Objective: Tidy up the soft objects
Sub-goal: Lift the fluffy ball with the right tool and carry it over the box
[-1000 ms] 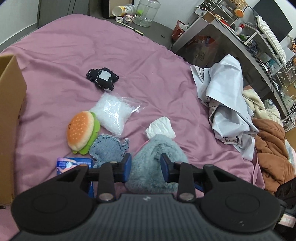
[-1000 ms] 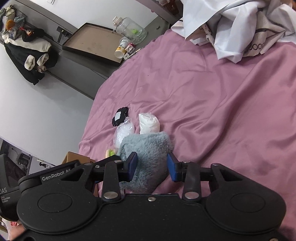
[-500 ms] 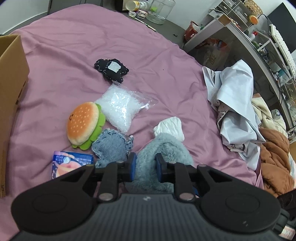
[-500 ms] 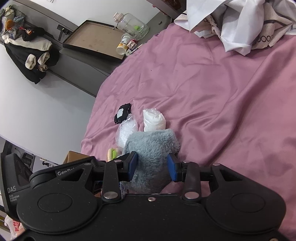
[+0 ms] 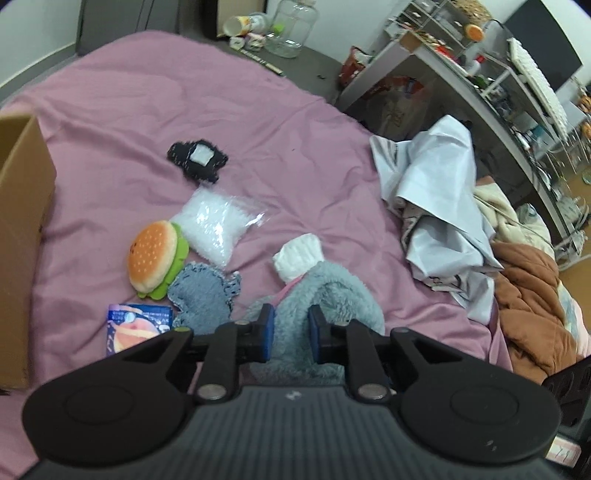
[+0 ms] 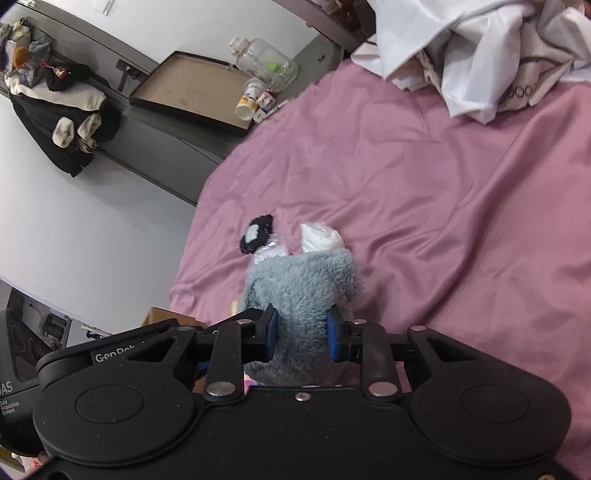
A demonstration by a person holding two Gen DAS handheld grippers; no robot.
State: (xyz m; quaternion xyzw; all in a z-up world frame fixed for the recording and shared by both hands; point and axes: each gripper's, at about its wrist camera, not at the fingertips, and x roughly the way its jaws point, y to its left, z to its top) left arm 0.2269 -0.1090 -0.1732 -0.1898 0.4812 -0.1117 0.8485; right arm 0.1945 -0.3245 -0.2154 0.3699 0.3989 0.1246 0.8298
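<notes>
A fluffy grey plush garment [image 5: 332,295] lies on the pink bed sheet [image 5: 295,147]. My left gripper [image 5: 289,332] is shut on its near edge. My right gripper [image 6: 302,332] is shut on the same grey plush [image 6: 306,280] and holds it slightly raised. Beyond it lie a white rolled sock [image 5: 298,254], a burger plush [image 5: 155,258], a grey knitted piece [image 5: 203,295], a clear bag of white beads [image 5: 214,225] and a black patch [image 5: 197,160].
A cardboard box [image 5: 18,229] stands at the left edge. A blue packet [image 5: 136,325] lies near my left gripper. A pile of white and brown clothes [image 5: 461,221] covers the bed's right side. Desk shelves [image 5: 480,66] and a glass jar [image 5: 291,26] stand beyond the bed.
My left gripper has closed from wide open onto the grey plush. My right gripper has narrowed on it too, and the plush has lifted slightly off the sheet.
</notes>
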